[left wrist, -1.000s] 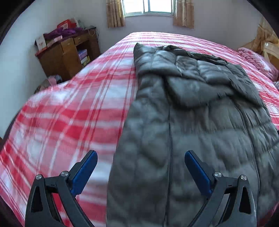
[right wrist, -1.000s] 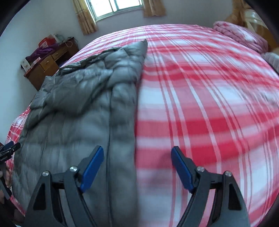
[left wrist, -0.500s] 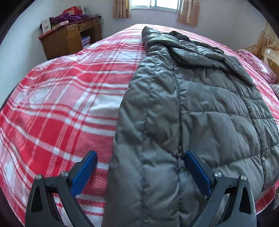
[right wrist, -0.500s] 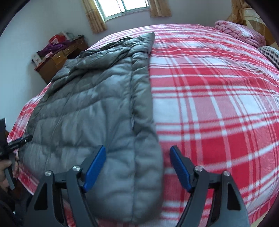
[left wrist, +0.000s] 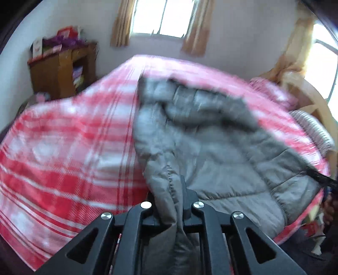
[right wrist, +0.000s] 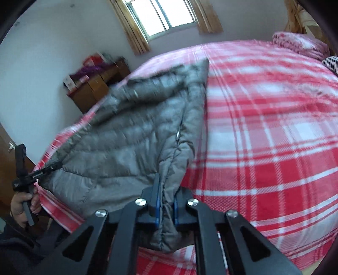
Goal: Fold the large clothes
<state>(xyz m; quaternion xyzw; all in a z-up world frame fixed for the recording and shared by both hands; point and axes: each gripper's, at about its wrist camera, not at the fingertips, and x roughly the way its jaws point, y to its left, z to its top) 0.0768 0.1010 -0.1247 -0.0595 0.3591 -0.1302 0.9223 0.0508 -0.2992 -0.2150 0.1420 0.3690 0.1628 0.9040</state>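
A grey quilted down jacket [left wrist: 211, 135] lies lengthwise on a red and white plaid bed [left wrist: 63, 148]. My left gripper [left wrist: 169, 196] is shut on the jacket's near hem at its left corner. My right gripper [right wrist: 166, 201] is shut on the hem at the jacket's [right wrist: 135, 135] right corner. Both corners are lifted off the bed, and the near end hangs between the two grippers. The right gripper shows at the right edge of the left wrist view [left wrist: 323, 179]. The left gripper and the hand holding it show at the left edge of the right wrist view [right wrist: 42, 171].
A wooden cabinet [left wrist: 59, 69] with clutter on top stands against the wall left of the bed. A window with curtains [left wrist: 160, 19] is at the far end. Pink bedding [right wrist: 295, 42] and a striped cloth [right wrist: 331, 63] lie at the bed's right side.
Both grippers went from open above the hem to shut on the jacket's near corners. The near end of the jacket has risen off the bed.
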